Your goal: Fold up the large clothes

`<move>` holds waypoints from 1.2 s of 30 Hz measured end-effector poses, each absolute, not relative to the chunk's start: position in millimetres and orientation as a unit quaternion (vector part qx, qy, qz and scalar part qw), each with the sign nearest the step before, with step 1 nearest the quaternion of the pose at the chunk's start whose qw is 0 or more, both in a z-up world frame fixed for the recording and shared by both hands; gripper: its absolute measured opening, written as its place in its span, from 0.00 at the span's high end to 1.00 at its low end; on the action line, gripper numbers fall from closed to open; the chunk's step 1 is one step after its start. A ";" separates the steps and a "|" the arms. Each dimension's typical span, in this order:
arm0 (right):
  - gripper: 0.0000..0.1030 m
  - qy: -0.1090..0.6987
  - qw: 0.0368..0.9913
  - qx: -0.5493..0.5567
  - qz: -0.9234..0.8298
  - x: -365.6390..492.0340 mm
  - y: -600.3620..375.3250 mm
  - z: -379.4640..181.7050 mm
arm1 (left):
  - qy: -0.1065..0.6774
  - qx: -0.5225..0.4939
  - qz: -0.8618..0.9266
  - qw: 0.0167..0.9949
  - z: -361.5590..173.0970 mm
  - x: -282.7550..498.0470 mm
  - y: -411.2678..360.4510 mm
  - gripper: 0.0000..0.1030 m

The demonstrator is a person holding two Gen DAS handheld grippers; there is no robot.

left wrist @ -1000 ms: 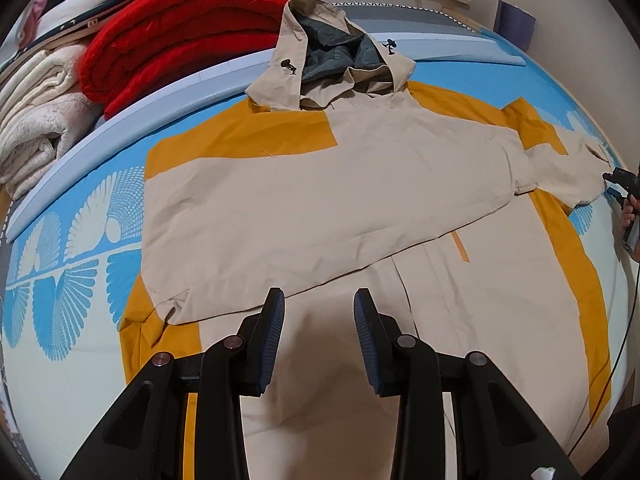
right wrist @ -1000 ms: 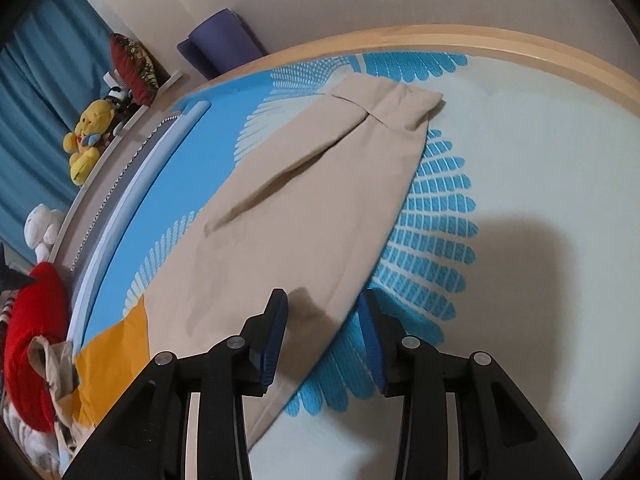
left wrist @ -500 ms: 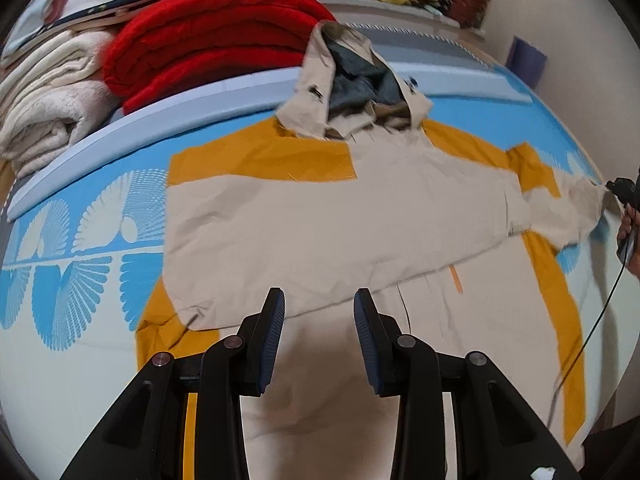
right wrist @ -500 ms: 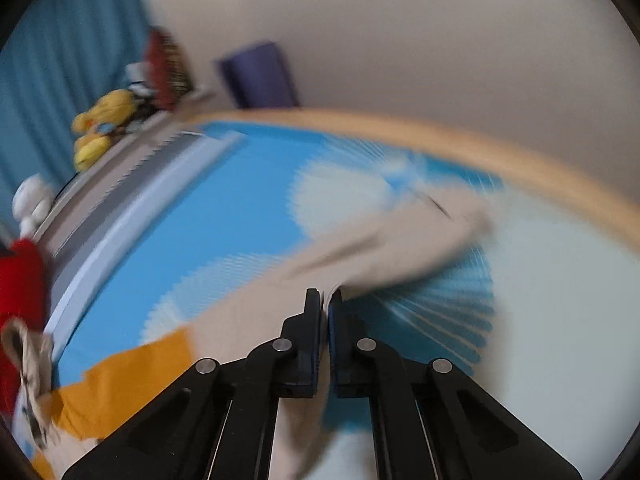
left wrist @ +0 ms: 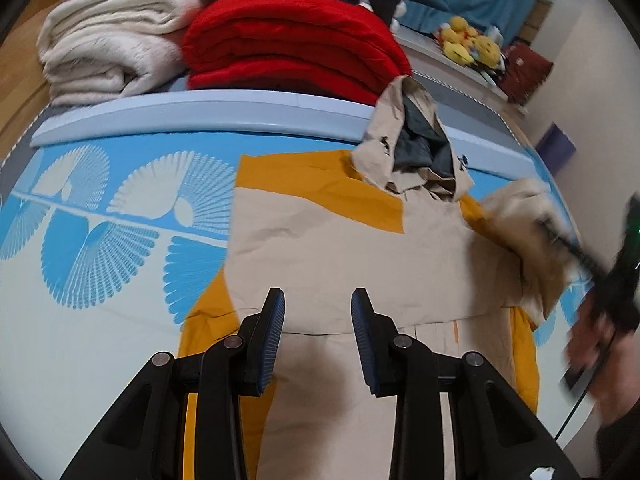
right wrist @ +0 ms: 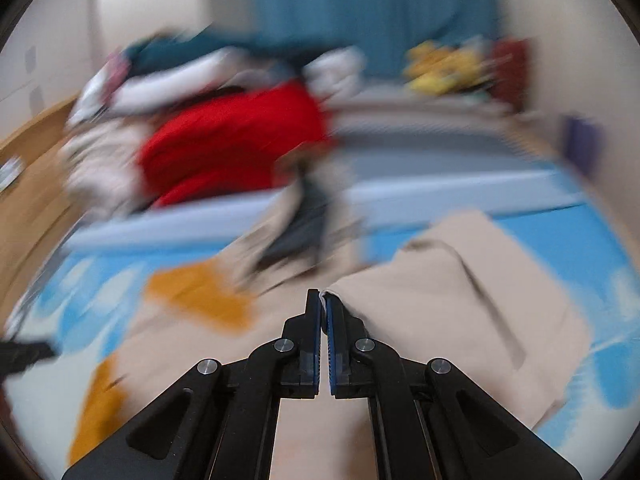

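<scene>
Item: beige-and-orange jacket (left wrist: 340, 248), spread on the bed (left wrist: 100, 340). Right gripper (right wrist: 323, 300) clamps the sleeve (right wrist: 460, 300) edge, lifted. Left gripper (left wrist: 318, 312) jaws closing, nothing between them. Risk: thin pinch slips, sleeve drops short of the body.

Left gripper (left wrist: 318, 316) angled down, jaws parted and closing slightly; right gripper (right wrist: 324, 300) jaws clamped together.

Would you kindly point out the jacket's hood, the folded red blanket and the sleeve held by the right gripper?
jacket's hood (left wrist: 416, 148): left wrist view, on its grey lining.
folded red blanket (left wrist: 288, 40): left wrist view, mid stack.
sleeve (right wrist: 460, 300): right wrist view, on the beige cloth beyond the shut jaws.
</scene>
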State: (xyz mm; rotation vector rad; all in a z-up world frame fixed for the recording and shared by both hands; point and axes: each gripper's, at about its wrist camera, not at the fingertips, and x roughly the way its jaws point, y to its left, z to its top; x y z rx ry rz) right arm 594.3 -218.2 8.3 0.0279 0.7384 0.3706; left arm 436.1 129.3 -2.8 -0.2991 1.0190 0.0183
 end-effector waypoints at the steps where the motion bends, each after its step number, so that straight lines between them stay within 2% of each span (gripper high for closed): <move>1: 0.95 0.395 0.894 0.009 0.211 592.3 -193.4 -7.5 | 0.487 -0.147 0.009 0.861 -2.6 436.2 133.9 0.70; 4: 0.94 0.479 0.844 0.001 0.241 583.6 -161.4 -46.2 | 0.487 -0.158 0.010 0.859 -1.0 435.3 144.3 0.70; 7: 0.90 0.495 0.839 0.027 0.226 568.1 -178.0 -46.0 | 0.486 -0.167 0.005 0.858 2.3 435.2 147.6 0.70; 9: 0.81 0.487 0.847 0.055 0.204 555.2 -205.0 -34.9 | 0.484 -0.165 0.001 0.859 4.0 435.1 145.4 0.70; 11: 0.57 0.471 0.862 0.082 0.168 543.3 -240.8 -22.0 | 0.484 -0.162 -0.003 0.860 3.7 435.9 141.8 0.70; 13: 0.50 0.464 0.868 0.106 0.140 533.1 -262.0 -15.1 | 0.485 -0.162 -0.003 0.860 1.4 437.4 138.3 0.70; 19: 0.50 0.469 0.852 0.208 0.108 527.9 -305.1 -41.4 | 0.487 -0.148 0.001 0.861 -7.3 443.6 121.0 0.72; 25: 0.50 0.493 0.825 0.253 0.117 566.0 -288.0 -101.3 | 0.489 -0.145 0.006 0.860 -13.6 452.5 117.2 0.72; 31: 0.50 0.519 0.753 0.389 0.109 608.6 -284.5 -180.9 | 0.491 -0.154 0.008 0.858 -15.1 455.4 124.4 0.72; 36: 0.52 0.485 0.735 0.463 0.096 620.1 -280.9 -196.3 | 0.483 -0.172 0.013 0.858 -9.1 453.8 141.1 0.72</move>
